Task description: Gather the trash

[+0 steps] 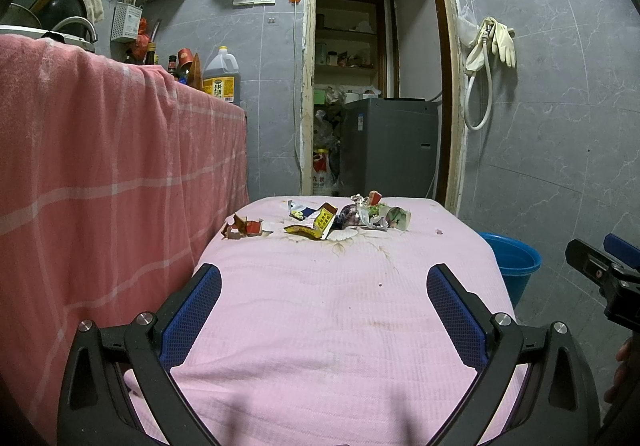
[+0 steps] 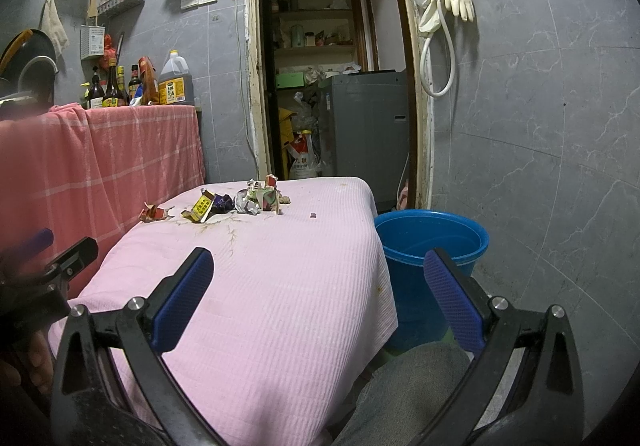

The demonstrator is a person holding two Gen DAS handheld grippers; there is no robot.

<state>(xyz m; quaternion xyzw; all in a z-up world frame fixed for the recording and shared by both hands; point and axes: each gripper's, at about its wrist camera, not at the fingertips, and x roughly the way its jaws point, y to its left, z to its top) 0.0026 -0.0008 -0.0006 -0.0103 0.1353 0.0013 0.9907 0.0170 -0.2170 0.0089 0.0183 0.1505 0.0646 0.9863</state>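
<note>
Crumpled wrappers lie along the far end of a table under a pink cloth [image 1: 340, 306]: a red scrap [image 1: 245, 227] at the left, a yellow packet [image 1: 316, 226] in the middle, a crushed paper cup [image 1: 394, 217] at the right. The right wrist view shows the same red scrap [image 2: 154, 213], yellow packet [image 2: 200, 208] and cup [image 2: 266, 198]. A blue bucket [image 2: 430, 246] stands on the floor right of the table. My left gripper [image 1: 324, 310] is open over the near cloth, well short of the trash. My right gripper [image 2: 318, 296] is open at the table's right edge, empty.
A counter draped in a red checked cloth [image 1: 100, 174] rises to the left, with bottles and an oil jug [image 1: 222, 76] on top. Behind the table an open doorway shows a grey appliance [image 1: 390, 146]. Rubber gloves and a hose [image 1: 490, 46] hang on the tiled right wall.
</note>
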